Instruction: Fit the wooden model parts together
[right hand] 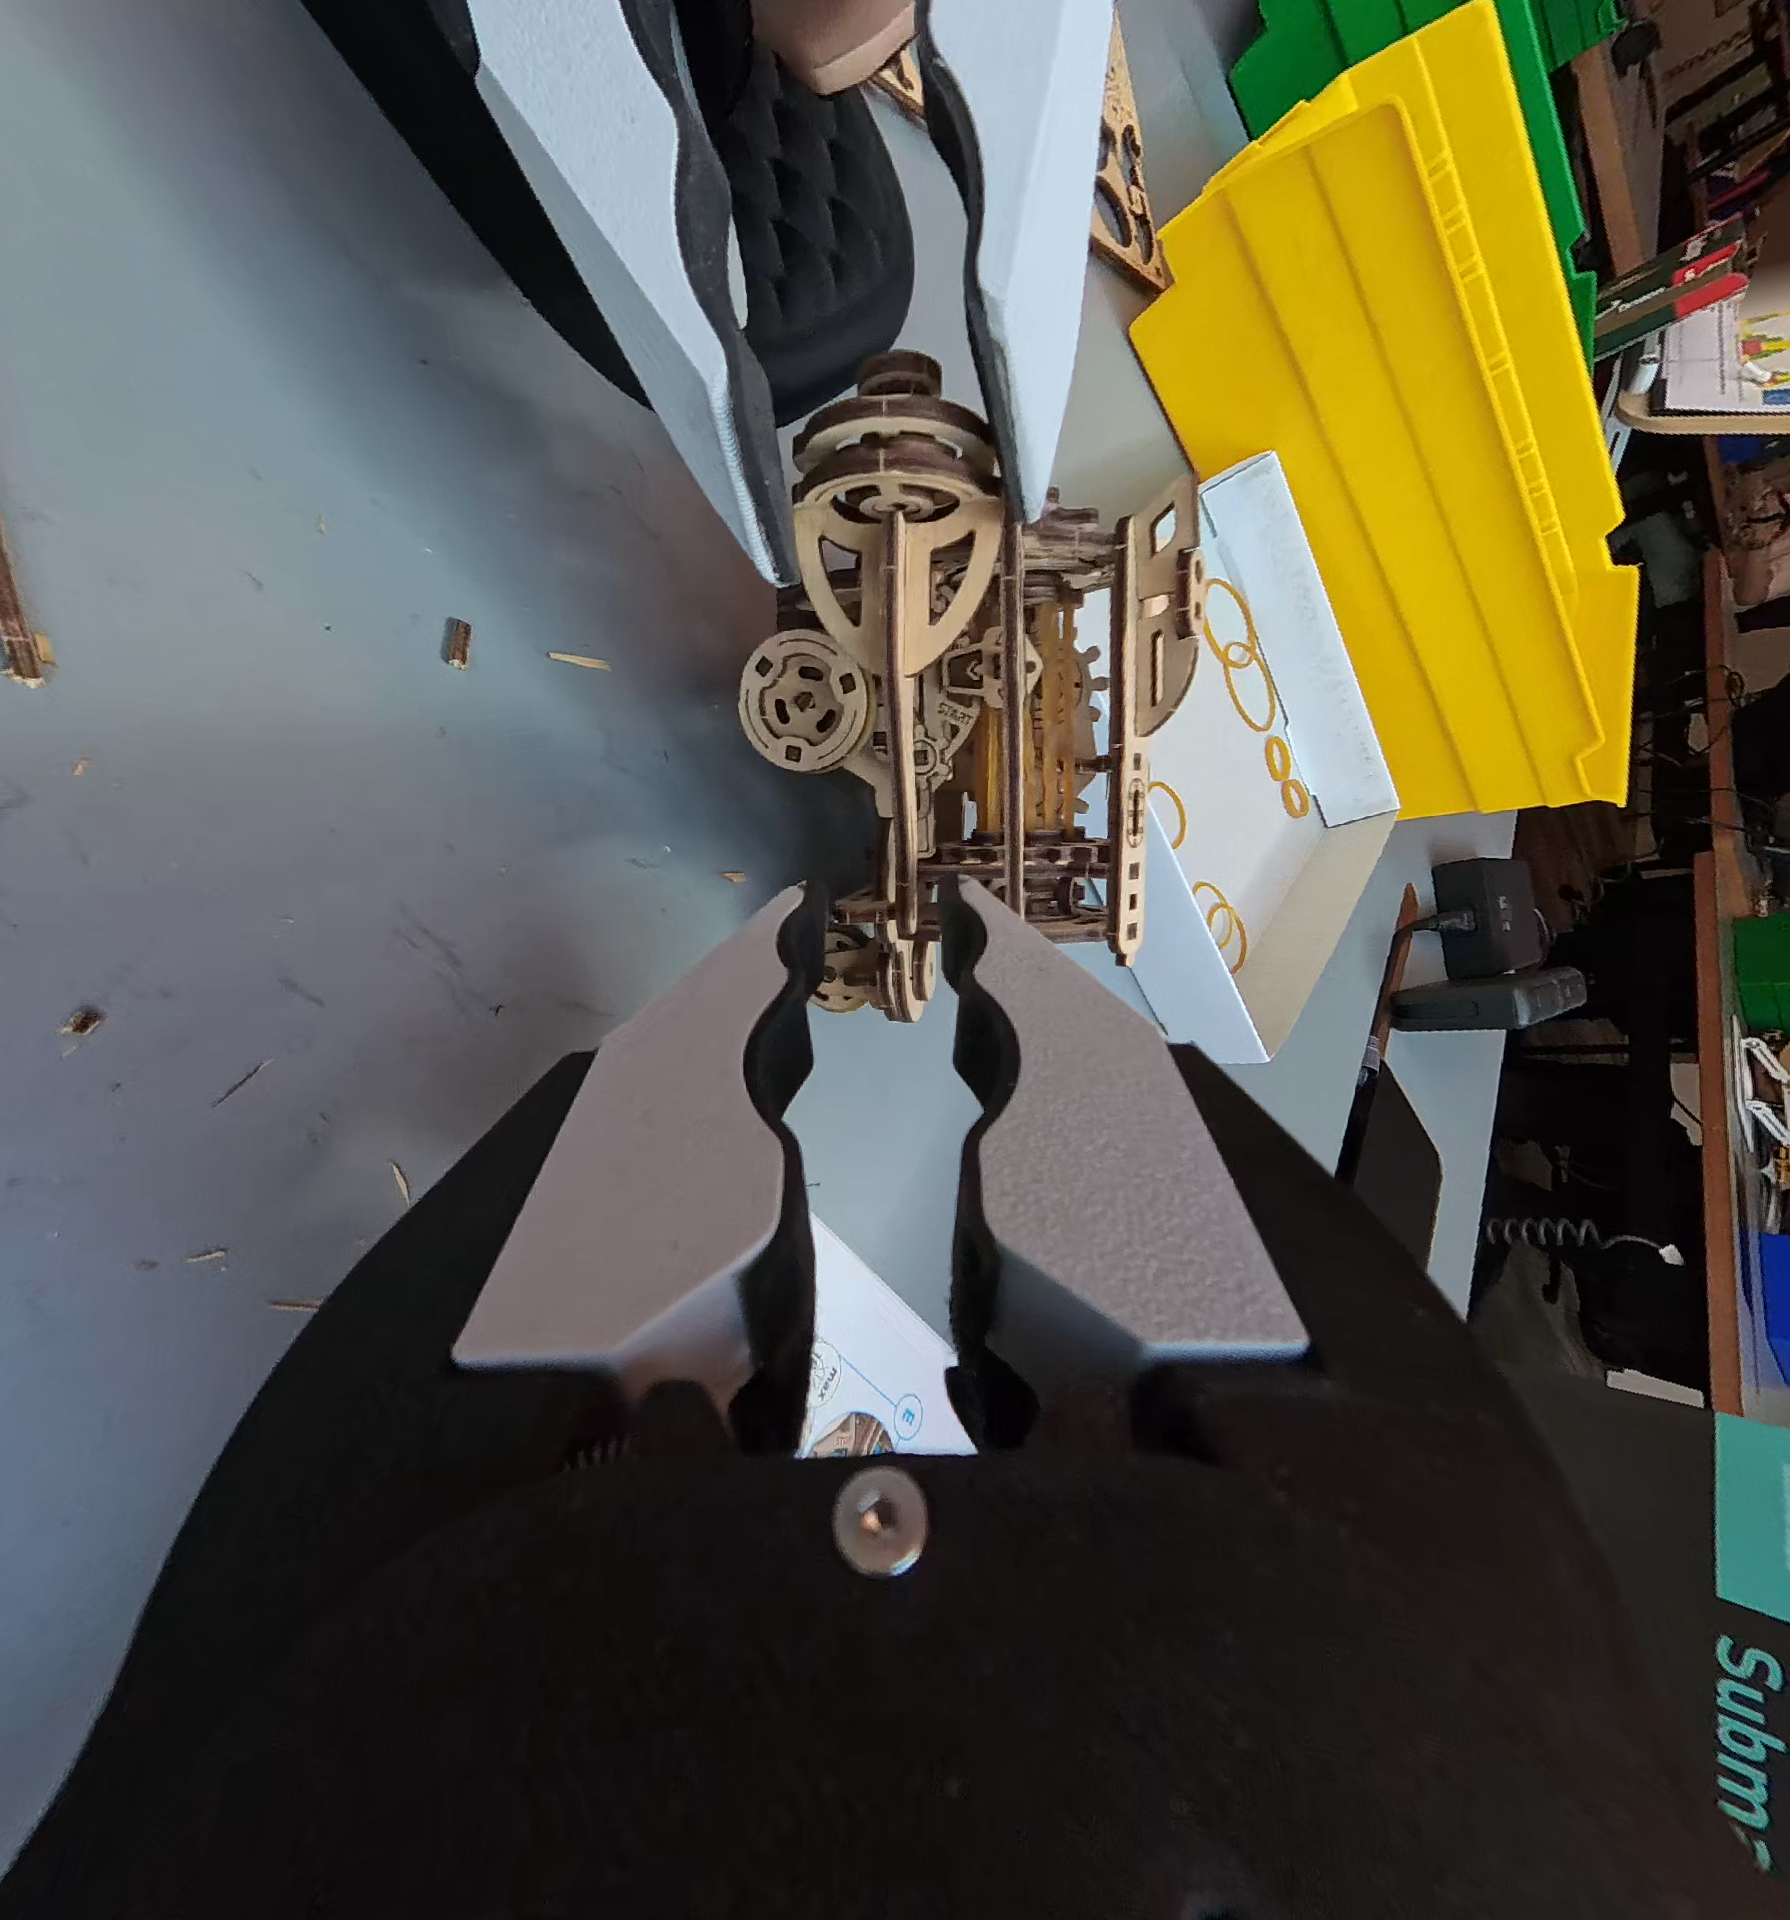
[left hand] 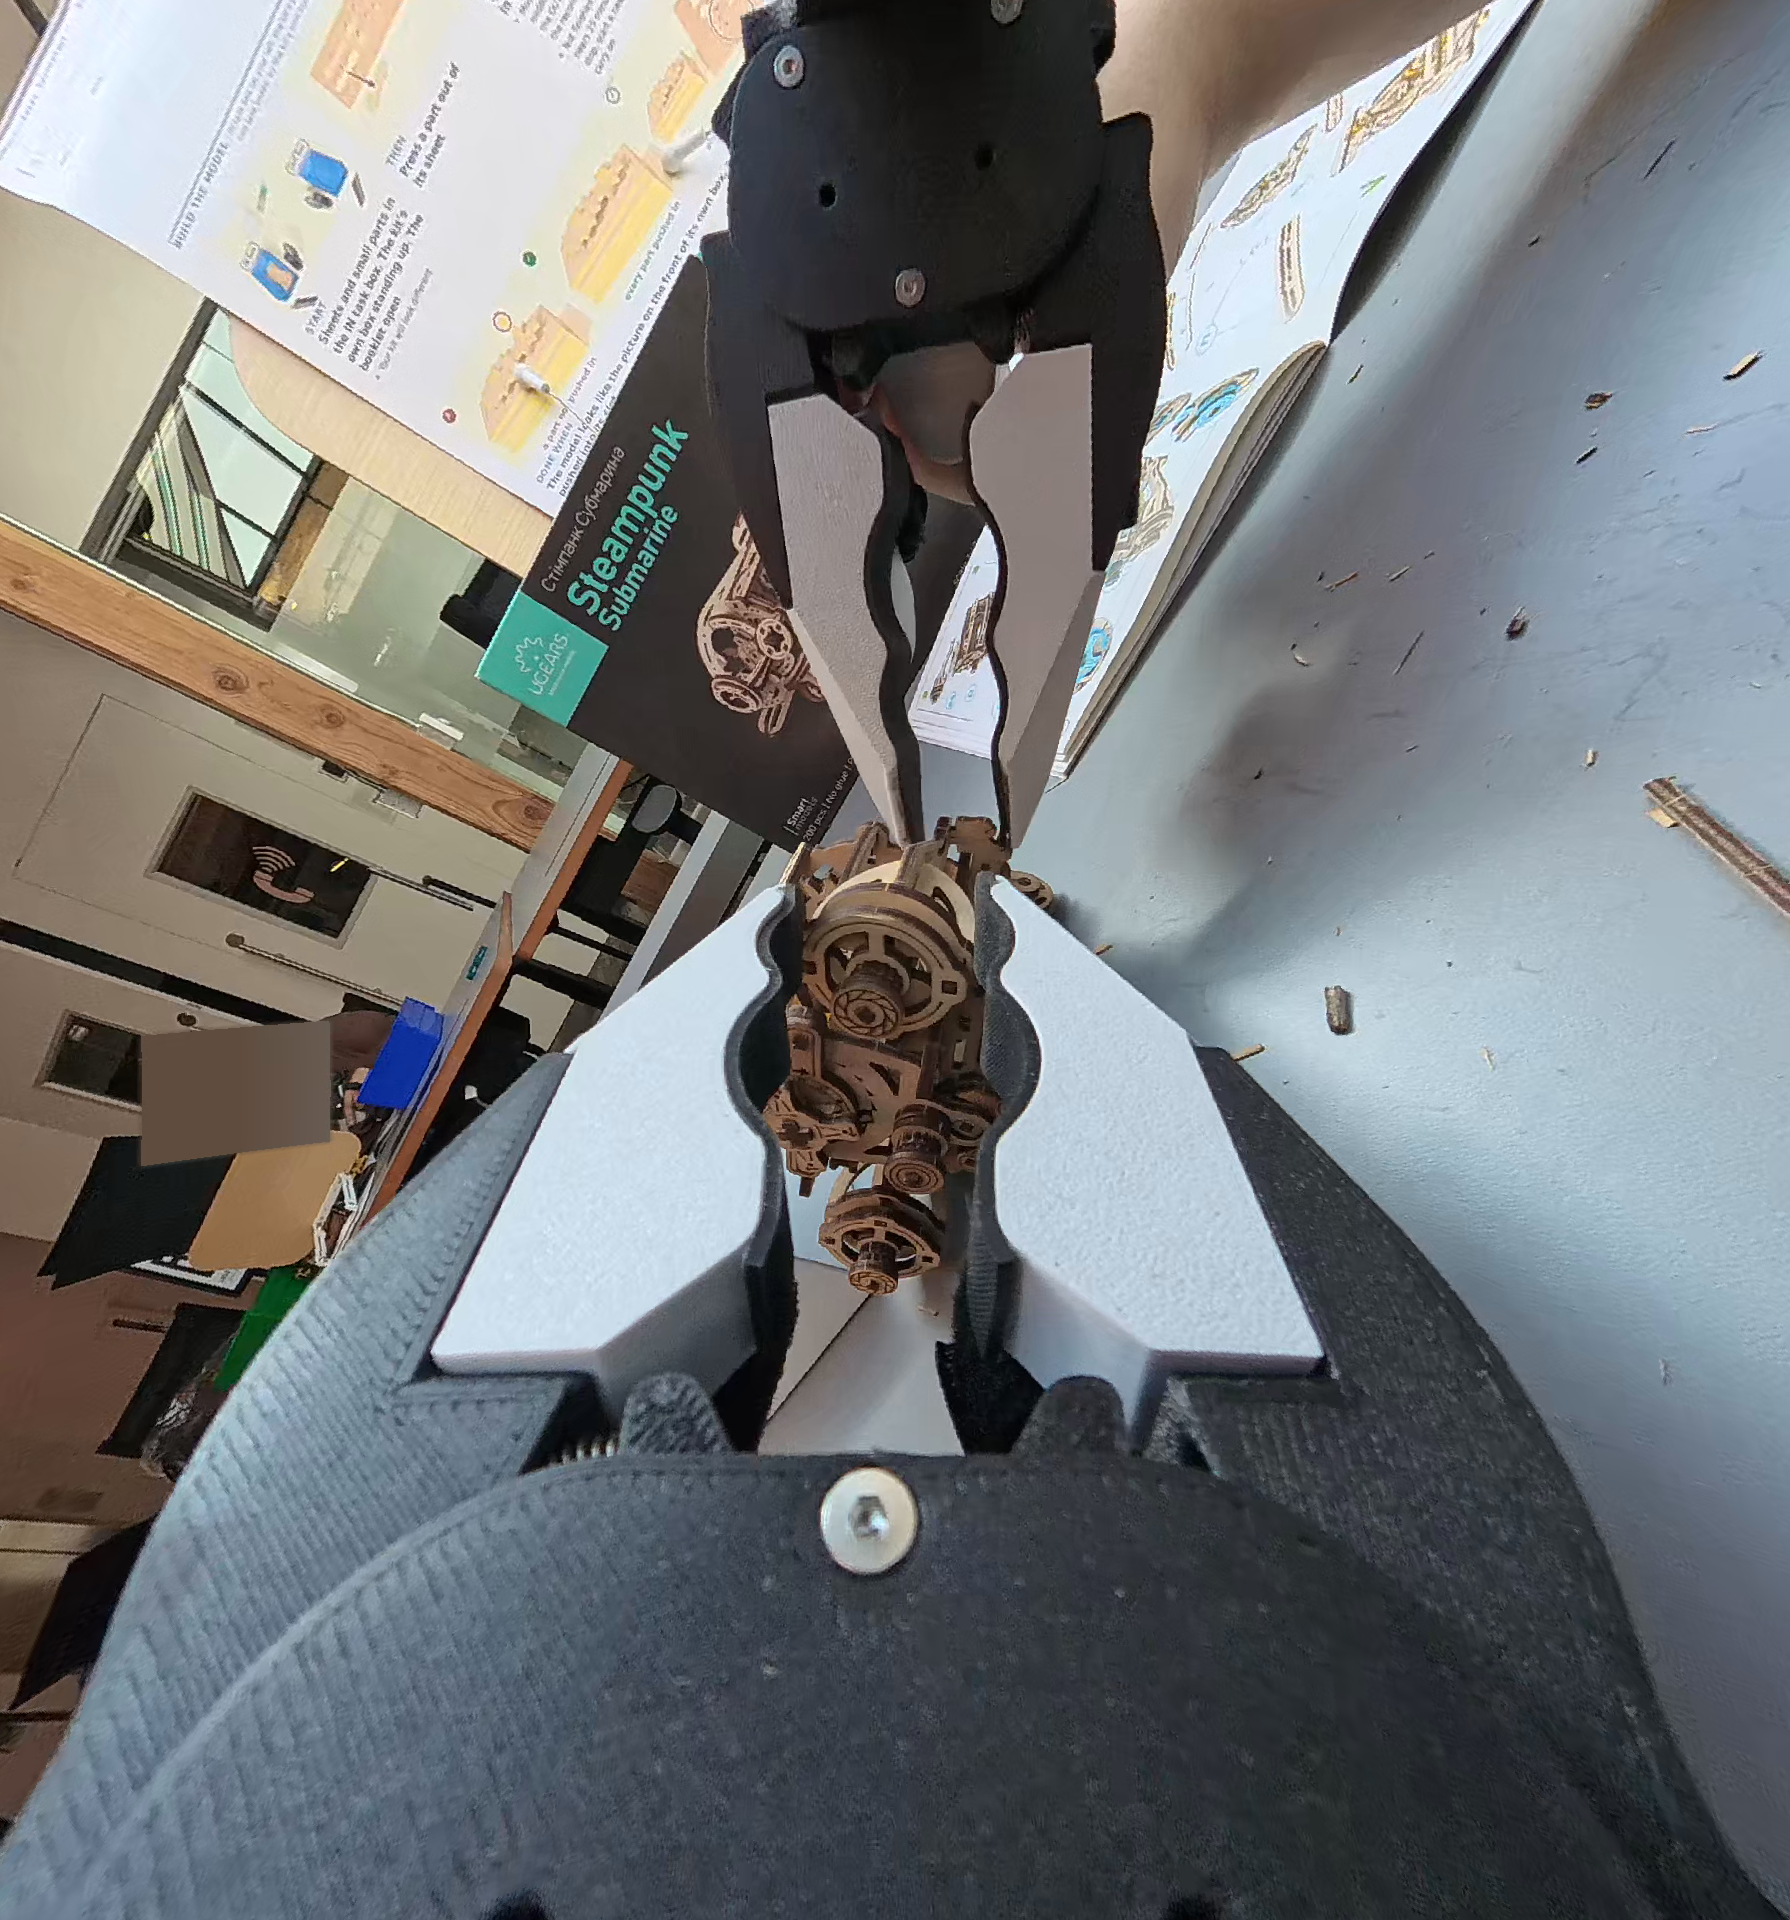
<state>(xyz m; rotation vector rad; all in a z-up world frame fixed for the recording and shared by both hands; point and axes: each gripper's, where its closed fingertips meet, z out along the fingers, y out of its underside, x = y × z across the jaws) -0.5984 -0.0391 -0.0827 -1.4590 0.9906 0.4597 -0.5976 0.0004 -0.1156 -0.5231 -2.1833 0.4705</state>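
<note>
Between the two sets of tongs, above the grey table (right hand: 247,831), hangs the wooden model (left hand: 886,1039). The left tongs (left hand: 886,914) clench its round front end, pads pressing both sides. The right tongs (right hand: 875,914), at the model's twelve o'clock in the left view, stand slightly parted around its far edge without pressing. The model is pale laser-cut plywood: gears, wheels, slotted plates.

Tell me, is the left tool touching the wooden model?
Touching. The left wrist view shows the left tool with both pads pressed against the sides of the wooden model; the right wrist view agrees.
</note>
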